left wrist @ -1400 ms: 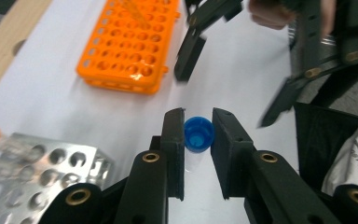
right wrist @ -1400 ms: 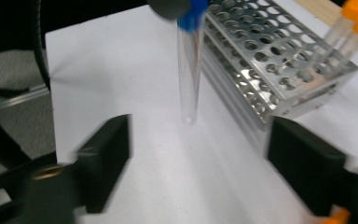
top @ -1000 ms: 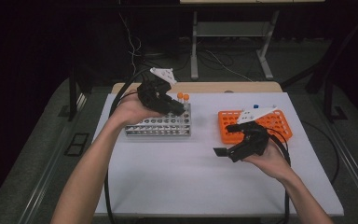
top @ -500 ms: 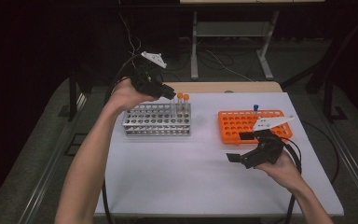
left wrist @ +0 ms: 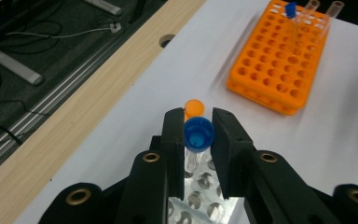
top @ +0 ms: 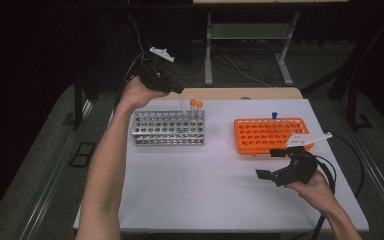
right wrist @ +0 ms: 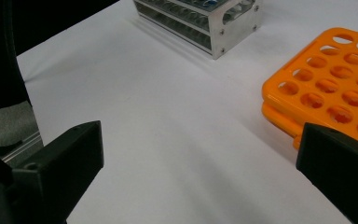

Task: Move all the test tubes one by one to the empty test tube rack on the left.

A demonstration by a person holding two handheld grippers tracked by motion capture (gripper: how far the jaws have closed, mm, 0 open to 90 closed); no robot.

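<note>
The left gripper [left wrist: 198, 140] clamps a clear blue-capped tube [left wrist: 198, 135] above the perforated silver metal rack [top: 168, 128], seemingly its far edge; beside that rack, the right gripper [top: 270, 164] gapes wide over the bench [top: 195, 190].

A blue-capped clear tube [left wrist: 198, 140] is gripped by black left tongs [left wrist: 199, 140]. An orange rack [top: 271, 135], a silver metal rack [top: 168, 129] and orange-capped tubes [top: 196, 106] are seen on the white surface [top: 200, 190]. The right tongs [top: 271, 164] are black too.
</note>
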